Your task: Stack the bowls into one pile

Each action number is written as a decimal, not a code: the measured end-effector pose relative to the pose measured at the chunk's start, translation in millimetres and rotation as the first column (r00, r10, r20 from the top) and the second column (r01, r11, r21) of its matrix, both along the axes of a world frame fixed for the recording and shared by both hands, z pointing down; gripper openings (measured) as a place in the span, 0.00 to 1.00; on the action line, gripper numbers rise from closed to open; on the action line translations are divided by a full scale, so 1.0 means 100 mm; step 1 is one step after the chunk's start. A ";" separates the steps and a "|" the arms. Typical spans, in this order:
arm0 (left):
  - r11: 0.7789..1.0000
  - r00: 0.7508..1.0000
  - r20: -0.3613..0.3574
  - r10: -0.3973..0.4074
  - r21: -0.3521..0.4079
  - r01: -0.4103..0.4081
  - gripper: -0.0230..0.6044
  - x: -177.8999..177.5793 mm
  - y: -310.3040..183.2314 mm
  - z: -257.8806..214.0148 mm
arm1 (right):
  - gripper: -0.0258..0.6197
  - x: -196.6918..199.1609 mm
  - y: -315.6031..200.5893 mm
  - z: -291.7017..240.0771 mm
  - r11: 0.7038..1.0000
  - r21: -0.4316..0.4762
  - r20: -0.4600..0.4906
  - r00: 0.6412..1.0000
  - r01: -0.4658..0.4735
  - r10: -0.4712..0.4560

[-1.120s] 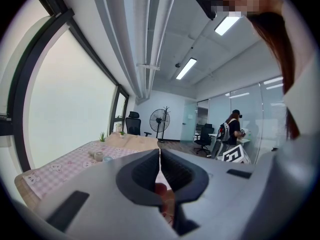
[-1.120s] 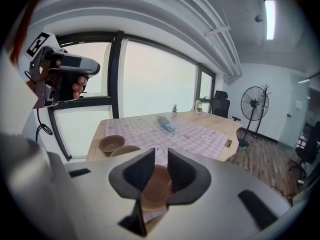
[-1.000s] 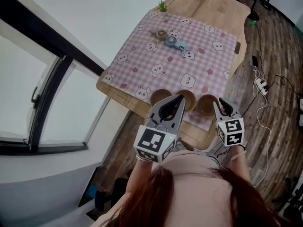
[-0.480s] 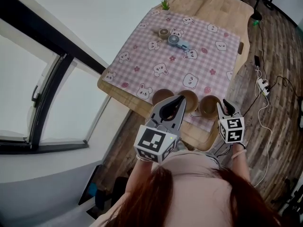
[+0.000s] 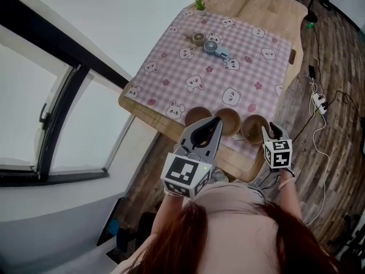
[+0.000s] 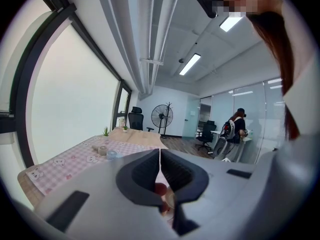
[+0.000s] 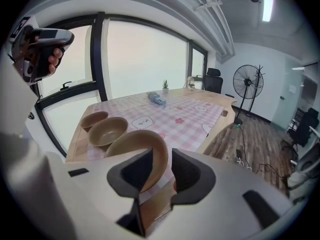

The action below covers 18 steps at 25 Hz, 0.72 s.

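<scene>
Now straddling the right bowl (image 7: 131, 143) at its near rim with the right gripper (image 7: 162, 164), just opened wide; left gripper (image 6: 160, 159) closed, empty.

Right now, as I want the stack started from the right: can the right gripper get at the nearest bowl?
Probably yes. The right gripper, its jaws having just been opening, has the rim of the nearest bowl between them, pads not yet pressing; nothing stands in the way.
</scene>
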<state>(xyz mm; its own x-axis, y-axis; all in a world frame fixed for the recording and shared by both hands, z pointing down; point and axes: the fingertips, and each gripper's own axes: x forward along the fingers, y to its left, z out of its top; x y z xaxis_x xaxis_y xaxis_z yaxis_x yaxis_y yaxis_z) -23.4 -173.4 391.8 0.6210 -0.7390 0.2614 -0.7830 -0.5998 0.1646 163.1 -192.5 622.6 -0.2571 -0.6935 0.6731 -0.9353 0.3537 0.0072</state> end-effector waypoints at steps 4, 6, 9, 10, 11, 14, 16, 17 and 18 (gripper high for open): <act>1.000 1.000 0.006 -0.005 -0.006 0.005 0.06 -0.02 0.00 0.02 | 0.20 0.02 0.00 0.12 1.000 -0.025 0.004 1.000 -0.015 0.015; 1.000 1.000 0.009 -0.007 -0.008 0.007 0.06 -0.03 -0.01 0.05 | 0.20 0.04 -0.01 0.18 0.999 -0.036 0.013 1.000 -0.025 0.025; 1.000 1.000 0.015 -0.010 -0.011 0.010 0.06 -0.04 0.00 0.06 | 0.20 0.05 -0.01 0.23 0.998 -0.050 0.036 0.998 -0.039 0.041; 1.000 1.000 0.017 -0.012 -0.012 0.012 0.06 -0.04 0.00 0.06 | 0.20 0.04 0.00 0.23 0.998 -0.055 0.043 0.998 -0.043 0.045; 1.000 1.000 0.019 -0.013 -0.013 0.013 0.06 -0.04 0.01 0.06 | 0.20 0.04 0.00 0.24 0.997 -0.059 0.048 0.998 -0.046 0.049; 1.000 1.000 0.021 -0.017 -0.012 0.017 0.06 -0.05 0.02 0.07 | 0.20 0.04 -0.01 0.27 0.996 -0.067 0.052 0.997 -0.054 0.057; 1.000 1.000 0.019 -0.020 -0.013 0.020 0.06 -0.04 0.03 0.06 | 0.18 0.04 -0.01 0.28 0.996 -0.068 0.051 0.997 -0.057 0.060; 1.000 1.000 0.017 -0.022 -0.013 0.022 0.06 -0.04 0.04 0.06 | 0.16 0.04 -0.01 0.28 0.996 -0.068 0.049 0.997 -0.059 0.063; 1.000 1.000 0.017 -0.024 -0.013 0.025 0.06 -0.04 0.04 0.05 | 0.13 0.05 0.00 0.28 0.996 -0.069 0.047 0.997 -0.063 0.066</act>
<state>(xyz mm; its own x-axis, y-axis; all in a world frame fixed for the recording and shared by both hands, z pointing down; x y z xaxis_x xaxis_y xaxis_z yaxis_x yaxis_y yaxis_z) -27.4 -169.5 396.5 0.5982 -0.7503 0.2816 -0.8002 -0.5783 0.1590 168.6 -192.7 650.4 -0.2473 -0.6634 0.7062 -0.9549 0.2906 -0.0615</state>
